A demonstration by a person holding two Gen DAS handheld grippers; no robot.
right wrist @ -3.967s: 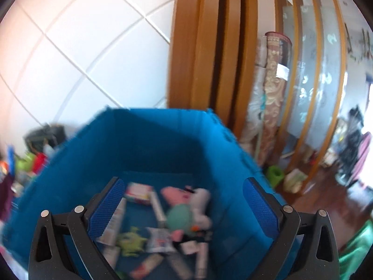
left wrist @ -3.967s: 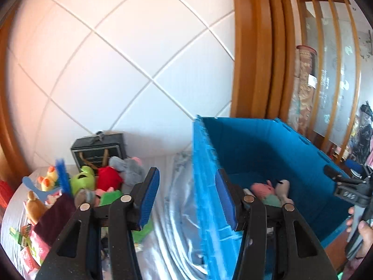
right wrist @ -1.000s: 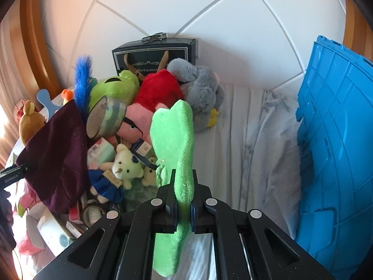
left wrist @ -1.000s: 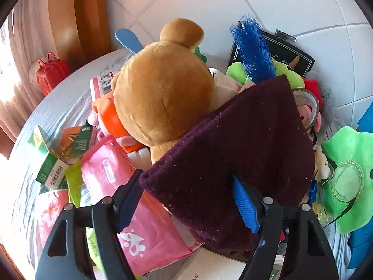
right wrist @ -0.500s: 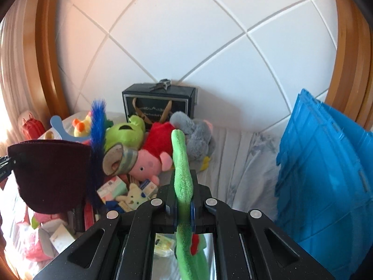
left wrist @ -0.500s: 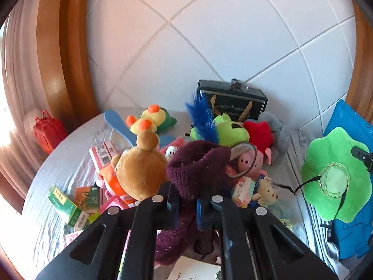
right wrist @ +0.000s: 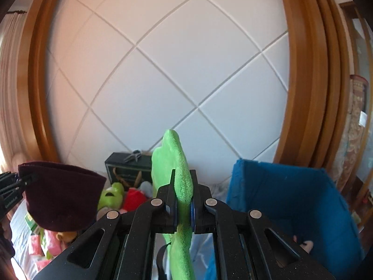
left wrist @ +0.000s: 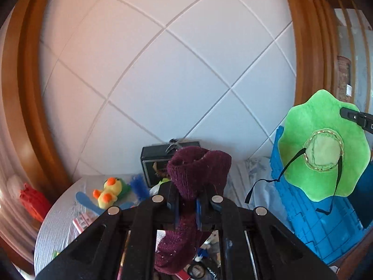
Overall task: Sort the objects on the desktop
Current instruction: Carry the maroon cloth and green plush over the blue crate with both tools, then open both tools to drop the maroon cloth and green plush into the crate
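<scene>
In the left wrist view, the left gripper (left wrist: 186, 204) is clamped on a dark purple knitted hat (left wrist: 198, 177), which stands up in front of the pads and hangs down below them. To the right of this gripper and higher, the green plush hat (left wrist: 324, 144) hangs with its black strap (left wrist: 289, 163) loose, and only the tip of the right gripper (left wrist: 356, 117) that carries it shows at the frame edge. Behind the green hat is the blue crate (left wrist: 310, 221). Ahead and below the left gripper I see a black gift box (left wrist: 149, 161), a yellow duck toy (left wrist: 109, 192) to the left, and a red small bag (left wrist: 32, 201) far left.

In the right wrist view, the right gripper (right wrist: 184, 212) is pressed together on the green plush hat (right wrist: 177, 163), seen edge-on. The purple hat (right wrist: 60, 200) is to its left, held up by the left gripper (right wrist: 11, 191) at the frame edge. The blue crate (right wrist: 275, 186) is open ahead and to the right, with a few toys at its bottom.

I judge that the step in hand is carrying both hats to the crate. The next move needs each gripper above the crate opening, clear of its wall, before the jaws open; the loose strap may catch on the rim.

The surface is a table with a pale grey cloth (left wrist: 58, 224), crowded with toys and packets. Behind is a white padded wall (right wrist: 163, 70) with a wooden frame (right wrist: 303, 70).
</scene>
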